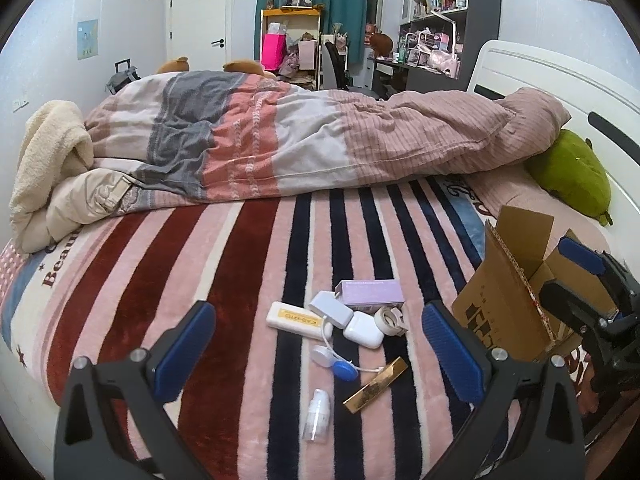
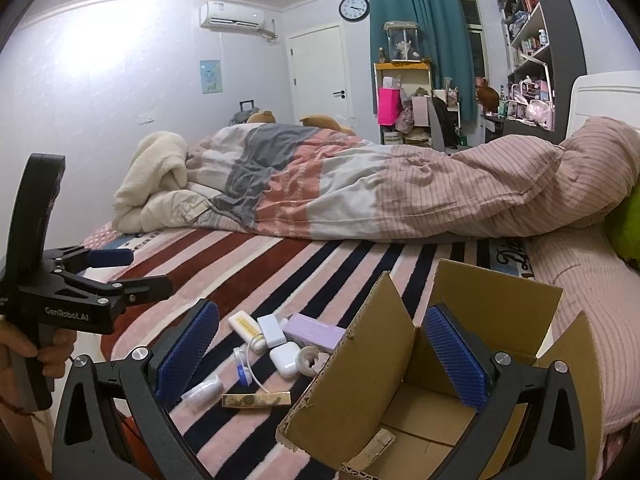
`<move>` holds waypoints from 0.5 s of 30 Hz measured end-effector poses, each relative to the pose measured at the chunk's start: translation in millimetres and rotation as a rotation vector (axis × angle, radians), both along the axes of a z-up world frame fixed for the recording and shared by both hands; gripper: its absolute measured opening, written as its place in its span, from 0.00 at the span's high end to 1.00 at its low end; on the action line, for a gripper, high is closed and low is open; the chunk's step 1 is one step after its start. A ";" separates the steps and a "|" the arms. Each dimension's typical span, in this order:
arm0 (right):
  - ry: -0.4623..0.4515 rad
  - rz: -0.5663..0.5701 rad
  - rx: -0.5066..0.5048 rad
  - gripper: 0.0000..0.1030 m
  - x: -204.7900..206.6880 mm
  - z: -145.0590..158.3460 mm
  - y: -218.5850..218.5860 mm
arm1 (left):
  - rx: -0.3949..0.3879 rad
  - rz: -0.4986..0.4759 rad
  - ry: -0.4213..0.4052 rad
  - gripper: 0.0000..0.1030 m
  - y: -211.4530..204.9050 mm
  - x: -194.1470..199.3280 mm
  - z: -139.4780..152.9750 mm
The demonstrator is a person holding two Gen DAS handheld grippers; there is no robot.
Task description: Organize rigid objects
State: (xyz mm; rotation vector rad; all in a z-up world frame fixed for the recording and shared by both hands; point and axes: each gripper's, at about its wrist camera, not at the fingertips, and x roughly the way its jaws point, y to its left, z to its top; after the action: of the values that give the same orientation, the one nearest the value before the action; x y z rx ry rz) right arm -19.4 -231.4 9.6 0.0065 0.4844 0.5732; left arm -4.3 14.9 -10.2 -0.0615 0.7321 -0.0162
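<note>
Small rigid items, among them a gold bar point(image 1: 375, 385) and white case point(image 1: 363, 329), are clustered on the striped blanket point(image 1: 240, 264); the cardboard box point(image 2: 404, 392) is seen at three o'clock. Left gripper point(image 1: 320, 354) and right gripper point(image 2: 320, 354) are spread, empty.

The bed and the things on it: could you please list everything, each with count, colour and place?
striped blanket: 1, pink, dark red and navy, covering the bed
quilt: 1, pink, grey and white, bunched at the far side
green cushion: 1, by the headboard
cardboard box: 1, brown, open, right of the small items
purple box: 1, far end of the pile
cream case: 1, left of the pile
white earbud case: 1, middle
tape roll: 1, whitish, beside the earbud case
gold bar: 1, near side
small clear bottle: 1, nearest
left gripper: open, above the pile
right gripper: open, at the box
</note>
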 end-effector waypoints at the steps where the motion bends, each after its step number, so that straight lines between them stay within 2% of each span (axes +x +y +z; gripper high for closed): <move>1: 0.000 -0.001 -0.001 0.00 0.0 -0.2 0.5 | -0.001 0.001 -0.002 0.01 0.4 -0.4 0.2; 15: 0.003 0.006 0.000 0.00 -1.2 -2.4 2.7 | -0.003 0.000 -0.002 0.01 2.8 -1.7 0.5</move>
State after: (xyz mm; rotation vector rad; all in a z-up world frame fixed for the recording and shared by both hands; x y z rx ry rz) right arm -20.6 -228.6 7.2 0.0055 0.4881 0.5795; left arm -6.0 17.6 -9.6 -0.0642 0.7298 -0.0175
